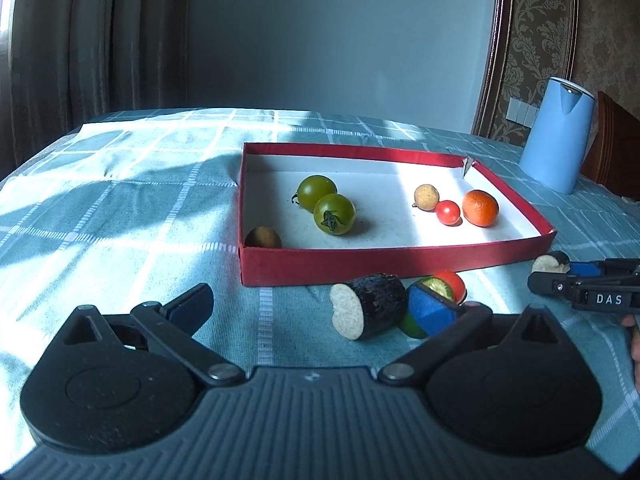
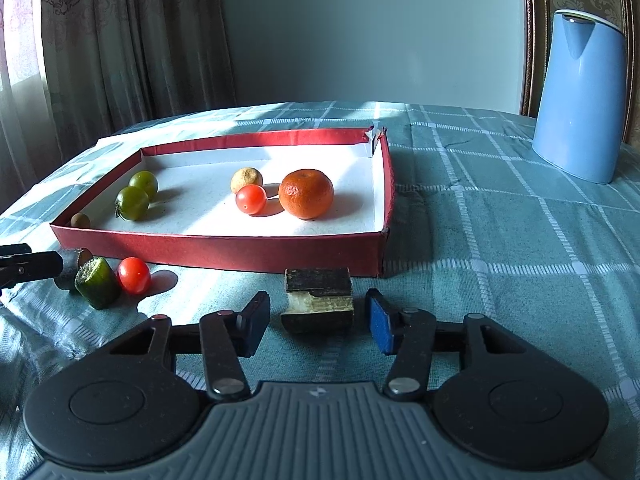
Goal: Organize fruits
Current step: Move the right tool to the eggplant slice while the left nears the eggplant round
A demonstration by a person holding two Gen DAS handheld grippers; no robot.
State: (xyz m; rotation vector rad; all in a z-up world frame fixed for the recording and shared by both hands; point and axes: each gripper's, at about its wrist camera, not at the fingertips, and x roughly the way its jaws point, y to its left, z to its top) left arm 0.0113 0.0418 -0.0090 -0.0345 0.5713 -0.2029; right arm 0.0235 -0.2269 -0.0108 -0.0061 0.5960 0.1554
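Observation:
A red shallow box [image 1: 384,264] [image 2: 224,246] on the table holds two green tomatoes [image 1: 334,213] [image 2: 132,202], a red cherry tomato [image 1: 447,212] [image 2: 251,199], an orange [image 1: 480,208] [image 2: 306,193] and two small brown fruits. In front of it lie a dark eggplant piece [image 1: 370,310], a green cucumber piece [image 2: 97,282] and a red tomato [image 2: 134,275]. My left gripper [image 1: 316,308] is open around the eggplant piece. My right gripper [image 2: 318,322] is open around another dark eggplant piece [image 2: 318,304], apart from both pads.
A blue kettle [image 1: 558,136] [image 2: 580,100] stands at the back right on the teal checked tablecloth [image 2: 500,240]. Curtains hang at the left. The right gripper shows at the right edge of the left wrist view [image 1: 588,286].

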